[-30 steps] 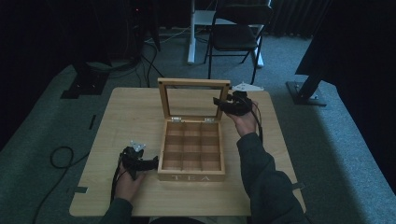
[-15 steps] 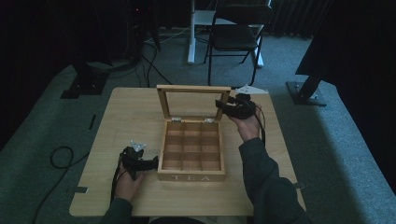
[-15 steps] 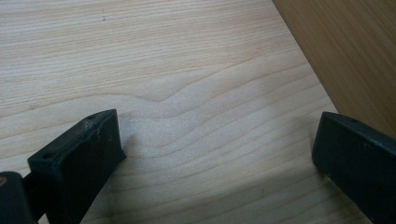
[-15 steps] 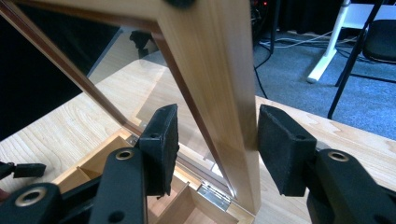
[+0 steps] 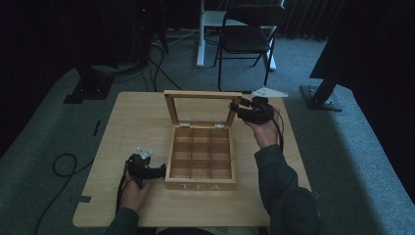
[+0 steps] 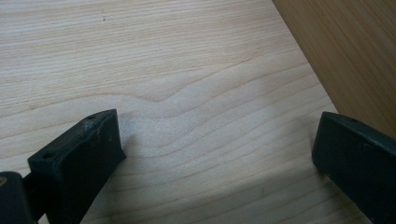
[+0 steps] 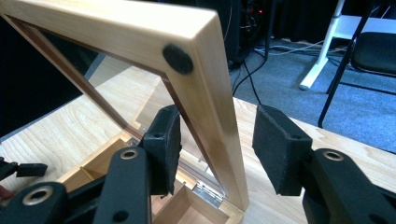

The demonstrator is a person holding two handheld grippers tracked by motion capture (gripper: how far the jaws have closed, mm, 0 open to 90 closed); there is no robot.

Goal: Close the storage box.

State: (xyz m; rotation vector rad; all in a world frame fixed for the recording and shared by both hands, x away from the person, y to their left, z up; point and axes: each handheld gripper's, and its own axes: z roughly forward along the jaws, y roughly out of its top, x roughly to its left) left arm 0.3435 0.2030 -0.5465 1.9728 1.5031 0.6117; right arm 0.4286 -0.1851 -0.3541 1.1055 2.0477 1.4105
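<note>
1. Mid-desk stands the tea box (image 5: pixel 200 159), its base open, empty compartments showing and the word TEA on the front wall that faces the person.
2. Behind the base, hinged along its far edge, the lid (image 5: pixel 201 105) is raised close to upright; it is a wooden frame around a clear pane, and its long axis runs left to right, parallel to the box front.
3. At the lid's right side rail sits the right hand-held gripper (image 7: pixel 215 137). Its jaws are spread and straddle the rail, one pad on the pane side and one on the outer side. The inner pad lies very near the wood and the outer pad stands clearly apart, so it is unclenched and grasps nothing.
4. The rail rises upward between those jaws, so any closing or swinging of the lid turns on this gripper. It is by far the nearer hand to the lid.
5. Left of the box base, near its front corner, the left hand-held gripper (image 5: pixel 147 169) rests low on the desk (image 5: pixel 127 122). Its jaws are wide apart over bare wood, nothing between them, with the box's side wall just beyond its right jaw, well placed to steady the base.
</note>
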